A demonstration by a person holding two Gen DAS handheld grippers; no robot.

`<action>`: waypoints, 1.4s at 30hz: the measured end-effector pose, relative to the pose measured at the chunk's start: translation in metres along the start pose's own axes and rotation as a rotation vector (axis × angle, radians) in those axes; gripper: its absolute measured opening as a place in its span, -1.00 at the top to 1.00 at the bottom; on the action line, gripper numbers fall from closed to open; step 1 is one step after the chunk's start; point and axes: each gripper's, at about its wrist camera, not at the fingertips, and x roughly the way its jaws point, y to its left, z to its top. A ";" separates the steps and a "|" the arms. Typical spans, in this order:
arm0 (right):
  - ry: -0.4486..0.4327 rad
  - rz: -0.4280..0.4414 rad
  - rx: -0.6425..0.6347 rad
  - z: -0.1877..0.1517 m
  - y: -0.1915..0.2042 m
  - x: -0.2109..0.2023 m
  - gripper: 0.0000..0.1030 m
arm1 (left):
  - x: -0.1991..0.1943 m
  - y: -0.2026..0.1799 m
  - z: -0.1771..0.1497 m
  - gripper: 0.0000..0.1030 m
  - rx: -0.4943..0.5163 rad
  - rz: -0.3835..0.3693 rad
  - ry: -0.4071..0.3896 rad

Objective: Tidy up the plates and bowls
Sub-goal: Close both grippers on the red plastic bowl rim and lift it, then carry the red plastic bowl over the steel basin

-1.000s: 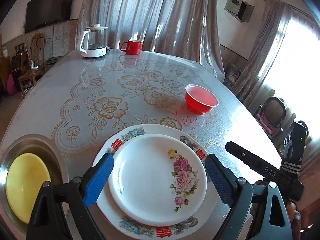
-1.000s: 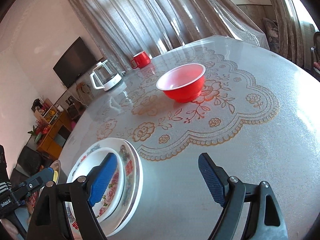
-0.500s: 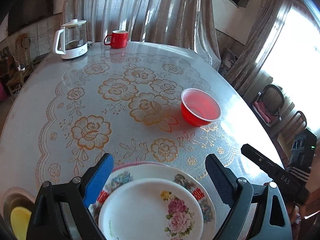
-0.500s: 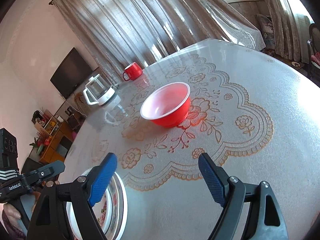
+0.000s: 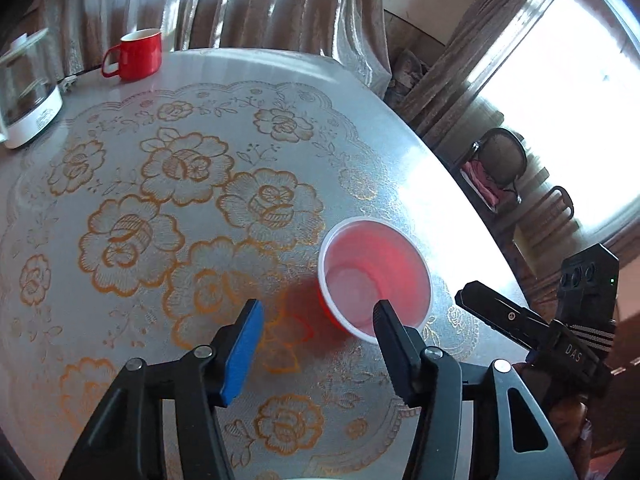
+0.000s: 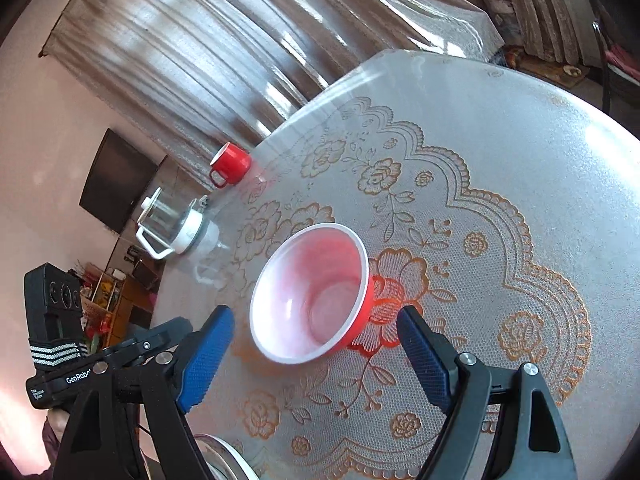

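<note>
- Left wrist view: left gripper [image 5: 316, 332] fingers, just been closing, apart; red bowl [image 5: 374, 276] at one o'clock, unheld.
- Right gripper [image 6: 312, 354] fingers wide apart, the bowl at twelve o'clock on the bench [image 6: 520, 152].

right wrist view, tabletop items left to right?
glass kettle → red mug → red bowl. The plate rim at the bottom edge is left out: too little of it shows.
</note>
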 end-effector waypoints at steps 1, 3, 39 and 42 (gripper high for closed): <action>-0.007 0.001 0.010 0.003 -0.003 0.000 -0.62 | 0.006 -0.002 0.003 -0.10 0.015 0.000 -0.007; -0.031 -0.010 0.015 0.005 -0.010 -0.001 -0.46 | 0.020 -0.003 0.004 -0.10 0.005 -0.017 -0.001; -0.003 0.101 -0.098 -0.050 0.032 -0.028 0.73 | -0.083 -0.087 -0.093 0.72 0.149 0.217 -0.234; -0.003 0.113 -0.110 -0.053 0.042 -0.029 0.73 | -0.095 -0.083 -0.102 0.72 0.134 0.221 -0.251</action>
